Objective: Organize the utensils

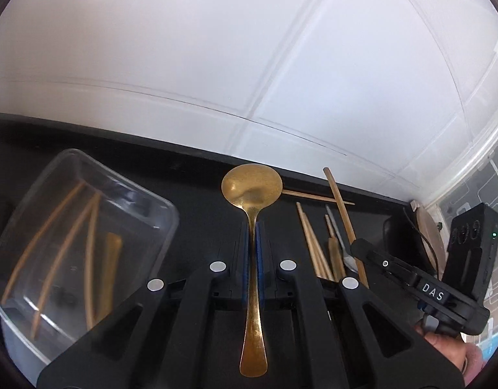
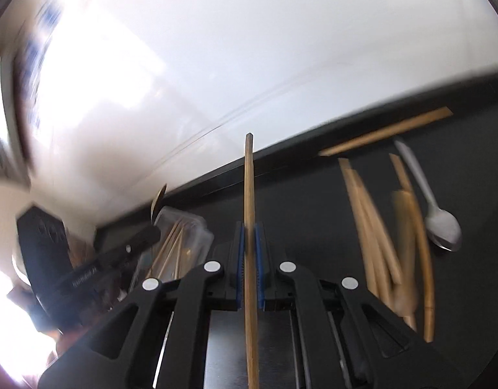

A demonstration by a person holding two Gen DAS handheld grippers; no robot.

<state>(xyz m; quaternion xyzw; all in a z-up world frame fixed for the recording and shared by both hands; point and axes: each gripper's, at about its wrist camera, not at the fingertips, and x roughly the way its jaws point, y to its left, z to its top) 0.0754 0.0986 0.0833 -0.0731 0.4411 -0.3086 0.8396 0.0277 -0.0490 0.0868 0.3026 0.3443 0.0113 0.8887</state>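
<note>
Both grippers are loaded. The left gripper point(image 1: 253, 227) is clamped nearly shut on the gold spoon point(image 1: 252, 188), pinched at the neck just below the bowl, handle running back between the fingers. The right gripper point(image 2: 249, 230) is clamped nearly shut on a single wooden chopstick point(image 2: 249, 178), held partway along its length with the tip sticking out ahead.

Progress is judged as partial:
- Done: several chopsticks are seen already lying in the clear container point(image 1: 151, 201) at the left of the black countertop point(image 1: 200, 194); one flatter wooden piece is also inside, type cannot be told through the plastic.
- In hand: one spoon, one chopstick, both apparently lifted off the surface, neither deposited yet.
- Left: a loose pile of chopsticks point(image 2: 375, 227) is seen on the counter, a further pair point(image 2: 388, 133) is lying crosswise near the back edge, and a silver spoon point(image 2: 443, 223) is resting beside the pile, touching or just beside it.

The container is well apart from the pile, so more trips are expected. Whether spoons belong in the same container cannot be told; no second bin is visible. The right wrist view is motion-blurred at the left edge, so detail there is not relied on.
</note>
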